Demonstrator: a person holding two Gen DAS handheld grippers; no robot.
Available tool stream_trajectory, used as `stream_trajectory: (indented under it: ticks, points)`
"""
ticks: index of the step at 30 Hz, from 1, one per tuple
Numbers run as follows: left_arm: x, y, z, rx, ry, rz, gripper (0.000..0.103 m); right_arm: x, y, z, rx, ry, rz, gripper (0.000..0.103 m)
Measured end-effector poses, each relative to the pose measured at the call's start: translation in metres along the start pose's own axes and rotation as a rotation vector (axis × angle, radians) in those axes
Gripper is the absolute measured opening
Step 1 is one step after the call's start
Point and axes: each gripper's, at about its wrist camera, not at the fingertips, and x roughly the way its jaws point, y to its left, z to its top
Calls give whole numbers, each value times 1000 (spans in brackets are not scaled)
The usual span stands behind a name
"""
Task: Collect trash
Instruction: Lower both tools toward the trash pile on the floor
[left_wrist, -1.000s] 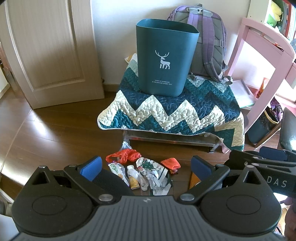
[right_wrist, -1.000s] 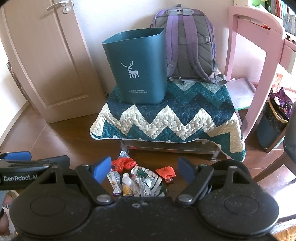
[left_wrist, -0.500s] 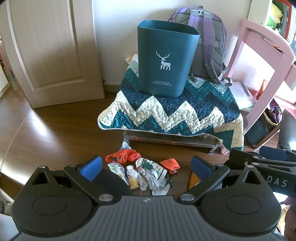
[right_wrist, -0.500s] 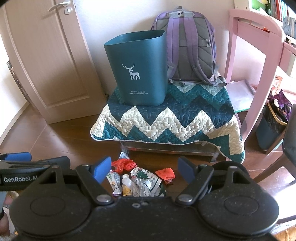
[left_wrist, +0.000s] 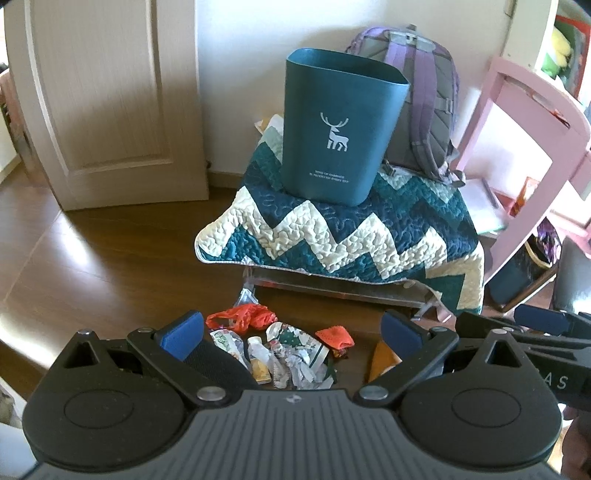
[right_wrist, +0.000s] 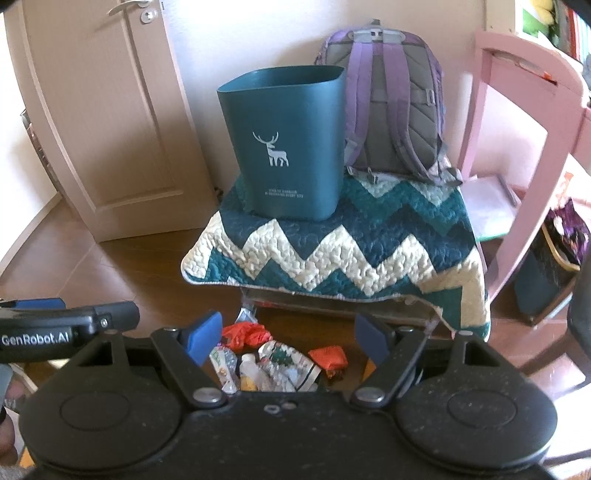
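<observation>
Since 1 s ago both views have crept closer to the bin, which sits bigger & higher in frame; trash hasn't shifted. L to R: door at far left, then left tongs w/ pads wide apart, nothing held, hovering over the trash pile on the floor. Right tongs likewise spread wide & empty, just beside the left pair. The pile lies in front of the quilt-covered surface; bin stands on the quilt, backpack touching behind it, pink chair far right.

Risks, as I judge: the pieces overlap, so a grab may lift 2 at once & drop 1. Thin wrappers may slip from the pads. Bin is up on soft quilt, so a bump at its rim could tip it.

Count: 1 bin, 2 tongs, 1 red bag, 1 orange net, 1 small bottle, approx 2–3 crumpled wrappers; exact no. can't tell.
</observation>
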Motion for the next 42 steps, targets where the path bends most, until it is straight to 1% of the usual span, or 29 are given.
stream_trajectory:
  ticks: [3,7,10,13,15,18,21,23,28,30,32,33,36,38,40,42]
  points:
    - [12,-1,6,-10,4,-14,103,21,-5,9,-7,15,1,79]
    - [40,-3,13,-9,32,-13,103,55,-16,15,19,55,37,79]
    - [63,0,20,6,48,-7,103,75,-20,20,10,20,61,79]
    - [84,3,30,54,9,48,103,97,-28,28,11,-21,75,79]
    - [100,10,41,69,5,73,103,113,-35,33,28,-45,86,79]
    - [128,29,63,52,1,69,103,140,-40,41,33,-54,110,79]
    - [149,50,80,48,-45,64,103,165,-36,45,5,-66,101,79]
    - [161,65,89,49,-85,38,103,180,-31,45,-25,-72,105,79]
    - [189,101,101,77,-160,36,103,221,-20,40,-73,-67,82,79]
    - [201,117,104,76,-192,17,103,240,-18,36,-80,-41,72,79]
    - [212,134,105,86,-220,-1,103,259,-16,28,-70,4,98,79]
    - [219,141,106,95,-220,-8,103,269,-15,23,-61,39,110,79]
    - [247,164,104,96,-175,-28,103,300,-8,5,-48,150,150,79]
    - [270,175,95,98,-148,-11,103,317,6,-11,-121,171,164,79]
    - [296,184,82,117,-117,8,103,333,22,-28,-203,186,156,79]
    - [324,195,67,106,-53,4,103,351,33,-45,-245,227,167,79]
